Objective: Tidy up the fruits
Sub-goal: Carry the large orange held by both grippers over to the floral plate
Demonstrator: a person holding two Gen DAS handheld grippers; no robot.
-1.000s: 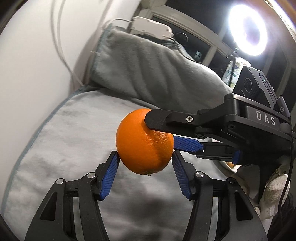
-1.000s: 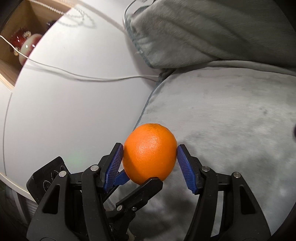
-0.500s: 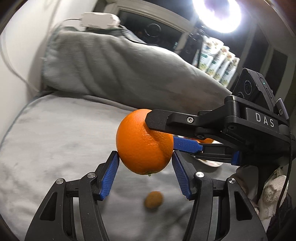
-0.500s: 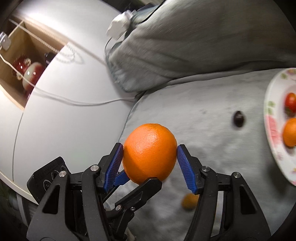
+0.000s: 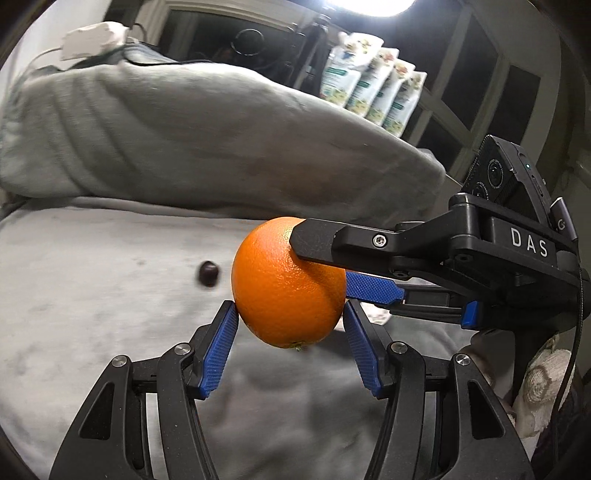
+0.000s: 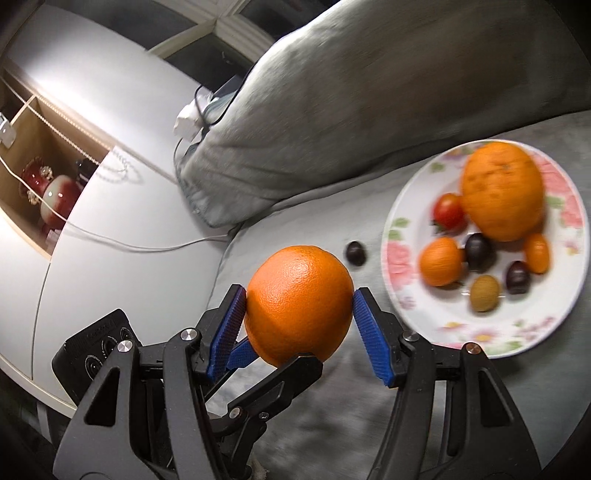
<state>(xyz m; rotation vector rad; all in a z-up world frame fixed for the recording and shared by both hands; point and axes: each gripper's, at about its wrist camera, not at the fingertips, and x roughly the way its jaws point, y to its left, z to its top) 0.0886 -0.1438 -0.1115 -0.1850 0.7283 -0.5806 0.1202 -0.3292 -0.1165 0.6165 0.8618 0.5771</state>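
A grey plush blanket [image 5: 92,295] covers the near surface, and a bulky grey pillow [image 5: 207,136] lies along its far side. Beyond the pillow stand dark window panes in a white frame [image 5: 495,85], with a bright lamp [image 5: 369,5] glaring at the top. At left, a white rounded wall [image 6: 110,229] carries a thin white cable [image 6: 147,245] and a wooden niche [image 6: 48,162] holding a red vase [image 6: 55,201].
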